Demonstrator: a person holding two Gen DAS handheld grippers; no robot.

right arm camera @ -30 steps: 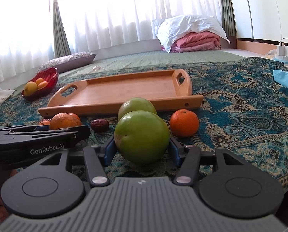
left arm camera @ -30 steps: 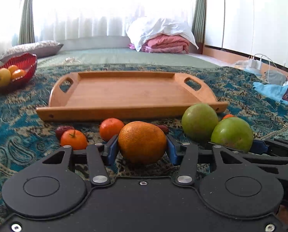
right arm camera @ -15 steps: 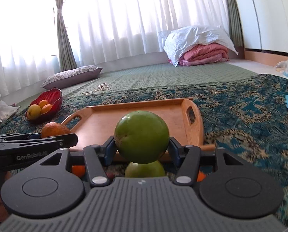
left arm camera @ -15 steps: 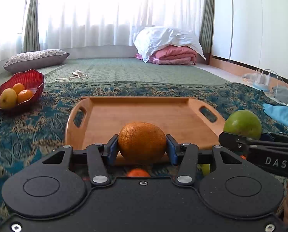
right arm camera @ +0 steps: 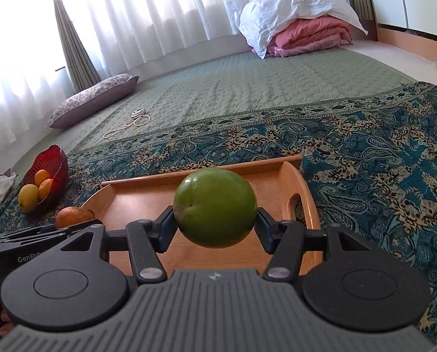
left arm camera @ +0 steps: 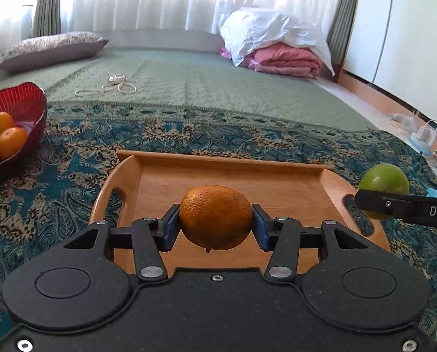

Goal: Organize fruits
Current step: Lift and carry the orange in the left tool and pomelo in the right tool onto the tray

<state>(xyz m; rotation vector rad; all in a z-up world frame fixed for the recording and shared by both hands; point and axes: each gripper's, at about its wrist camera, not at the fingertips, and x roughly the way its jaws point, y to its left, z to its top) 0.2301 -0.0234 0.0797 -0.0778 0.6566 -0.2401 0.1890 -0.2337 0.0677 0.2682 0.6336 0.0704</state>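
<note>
the biggest worry is a bump between the two tools. the left gripper (left arm camera: pixel 215 228) is closed around the orange (left arm camera: pixel 215 217), and the right gripper (right arm camera: pixel 215 228) is closed around the green fruit (right arm camera: pixel 215 207). both fruits are held up in the air over the wooden tray (left arm camera: pixel 277 180), side by side. if both are brought down to the same spot, the tools could be knocked together and a fruit could be dropped.

the next worry is rolling. both fruits are round, and the tray floor looks flat and smooth. if a fruit is let go from too high, it may be rolled toward the low rim or out through a handle hole (right arm camera: pixel 294 205).

a smaller worry is squeezing. each fruit is held only by two small blue pads (left arm camera: pixel 169 228), so it could be slipped out if the tool is tipped.

around the tray, the blue patterned blanket (left arm camera: pixel 72 176) is spread out. a red bowl (left arm camera: pixel 22 105) with some small fruits is set well apart on the left. farther back, a pillow (left arm camera: pixel 51 48), a white cord (left arm camera: pixel 115 86) and pink folded bedding (left arm camera: pixel 286 60) are seen. nothing is seen lying inside the tray, so the way down is not blocked.
</note>
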